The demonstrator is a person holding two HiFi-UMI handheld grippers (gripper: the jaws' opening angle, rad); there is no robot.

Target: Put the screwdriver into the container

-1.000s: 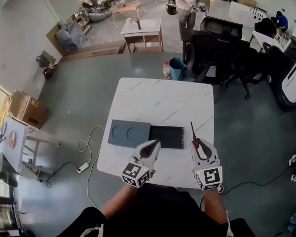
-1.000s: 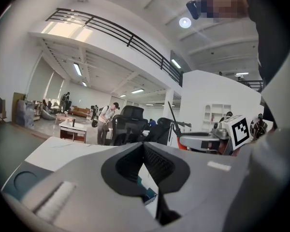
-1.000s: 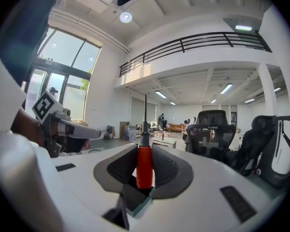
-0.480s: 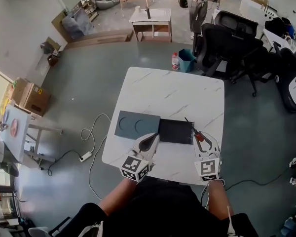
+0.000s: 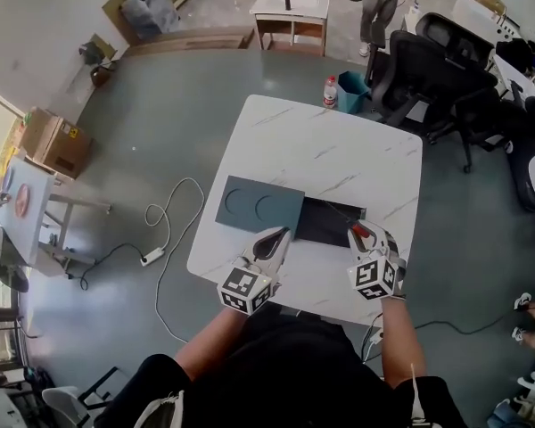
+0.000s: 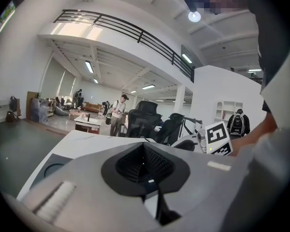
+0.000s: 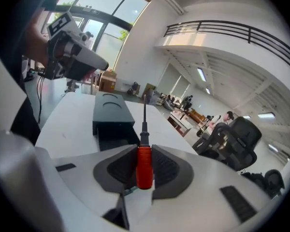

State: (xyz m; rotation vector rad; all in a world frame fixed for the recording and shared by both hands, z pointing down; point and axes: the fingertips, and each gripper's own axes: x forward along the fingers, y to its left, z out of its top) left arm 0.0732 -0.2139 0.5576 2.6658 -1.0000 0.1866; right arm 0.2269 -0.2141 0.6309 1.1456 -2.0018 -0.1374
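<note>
**Screwdriver now over the open container**

Since a second ago the right gripper (image 5: 365, 238) has swung in from the bare table to the right of the container. It has dipped forward, so its tool now lies across the container instead of beside it. The left gripper (image 5: 273, 237) has eased a little toward the container's near edge.

The red-handled screwdriver with a thin black shaft (image 7: 144, 167) is clamped by its handle between the right gripper's fingers, one pad pressing on each side. Its shaft points forward and down. In the head view it slants away and to the left over the right half of the shallow, open, dark grey rectangular container (image 5: 314, 237). Whether the tip touches the container's floor cannot be told.

The container sits near the front of the white marble-patterned table (image 5: 339, 154). A dark grey flat slab with two round recesses (image 5: 260, 207) butts against its left end.

The left gripper hovers at the near edge where slab and container meet. Its fingers are closed together with nothing between them.
</note>
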